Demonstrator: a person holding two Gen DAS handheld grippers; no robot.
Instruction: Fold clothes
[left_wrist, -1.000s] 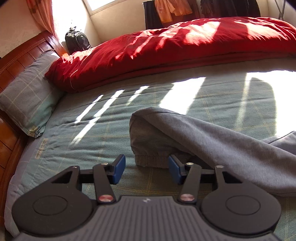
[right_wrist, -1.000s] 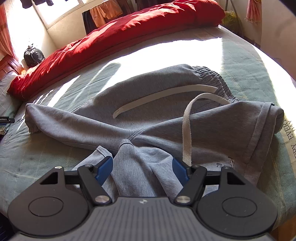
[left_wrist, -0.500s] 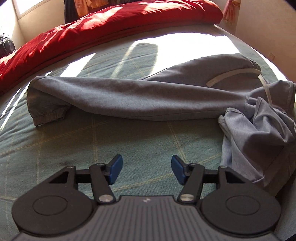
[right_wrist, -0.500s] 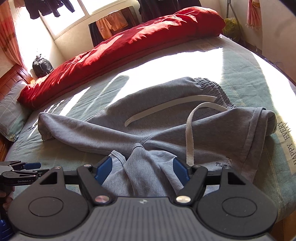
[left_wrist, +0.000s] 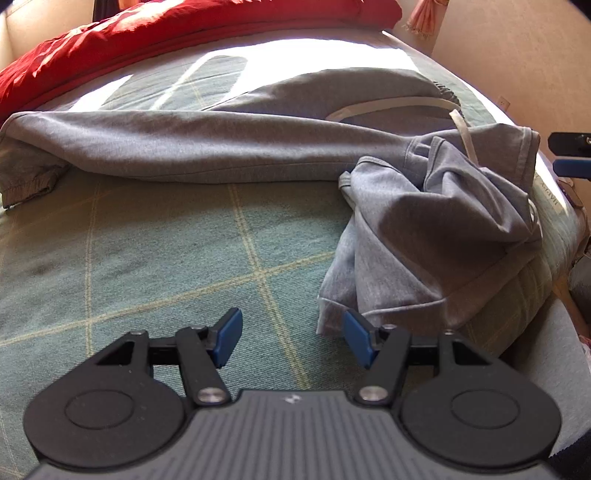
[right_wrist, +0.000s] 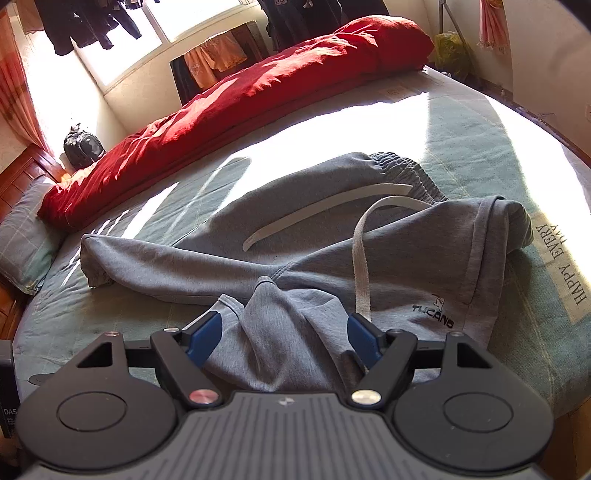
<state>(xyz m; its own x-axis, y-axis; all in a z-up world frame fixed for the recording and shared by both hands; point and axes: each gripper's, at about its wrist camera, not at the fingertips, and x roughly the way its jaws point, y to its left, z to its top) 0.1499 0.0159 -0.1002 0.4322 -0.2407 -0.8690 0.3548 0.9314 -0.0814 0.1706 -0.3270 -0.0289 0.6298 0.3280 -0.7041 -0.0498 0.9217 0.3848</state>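
Observation:
Grey sweatpants (left_wrist: 221, 147) (right_wrist: 332, 258) lie crumpled on a green checked bed sheet (left_wrist: 166, 258). One leg stretches left to its cuff (left_wrist: 26, 184) (right_wrist: 94, 275). The other leg is bunched in a heap (left_wrist: 424, 229) near the bed's front edge. A white drawstring (right_wrist: 360, 280) crosses the waist. My left gripper (left_wrist: 291, 338) is open over bare sheet, its right pad beside the heap's hem. My right gripper (right_wrist: 284, 338) is open, with the bunched leg (right_wrist: 280, 332) lying between its fingers. The right gripper's fingers (left_wrist: 570, 155) show at the left wrist view's right edge.
A red duvet (right_wrist: 229, 107) is rolled along the far side of the bed. A checked pillow (right_wrist: 22, 240) and a wooden headboard (right_wrist: 22, 170) are at the left. A dark backpack (right_wrist: 83, 147) and hanging clothes (right_wrist: 214, 59) stand by the window. The bed's right edge (right_wrist: 569, 314) is close.
My left gripper has swung from the leg cuff rightward to the bunched heap. My right gripper has pulled back and risen slightly, staying open over the bunched leg.

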